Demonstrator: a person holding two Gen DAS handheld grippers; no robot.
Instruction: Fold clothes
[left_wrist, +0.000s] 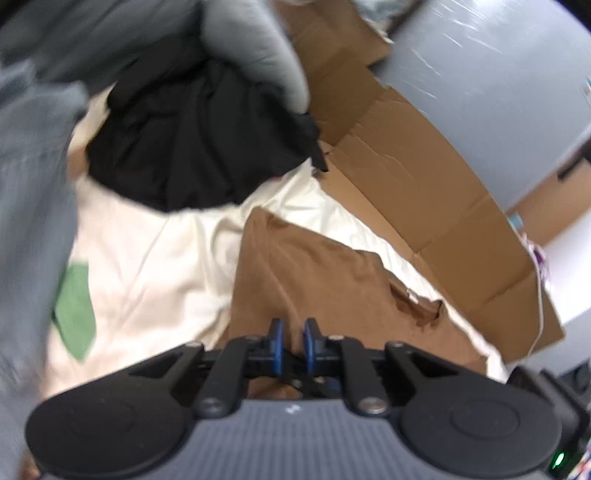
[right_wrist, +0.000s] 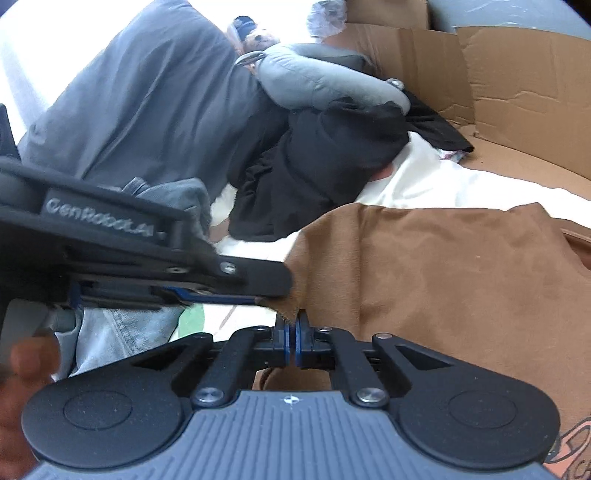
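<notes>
A brown garment (left_wrist: 325, 273) lies on a white sheet (left_wrist: 155, 258), with one end folded up toward me. My left gripper (left_wrist: 294, 341) is shut on the brown garment's near edge, cloth showing between its blue pads. My right gripper (right_wrist: 292, 338) is shut on a corner of the same brown garment (right_wrist: 443, 280). The left gripper (right_wrist: 255, 291) also shows in the right wrist view, reaching in from the left and pinching the cloth edge just beside the right one.
A black garment (left_wrist: 192, 147) and grey clothes (right_wrist: 147, 96) are heaped at the back. Flattened cardboard (left_wrist: 424, 177) lines the right side. A green patch (left_wrist: 75, 310) shows on the sheet at the left. Light denim (right_wrist: 122, 332) lies below the left gripper.
</notes>
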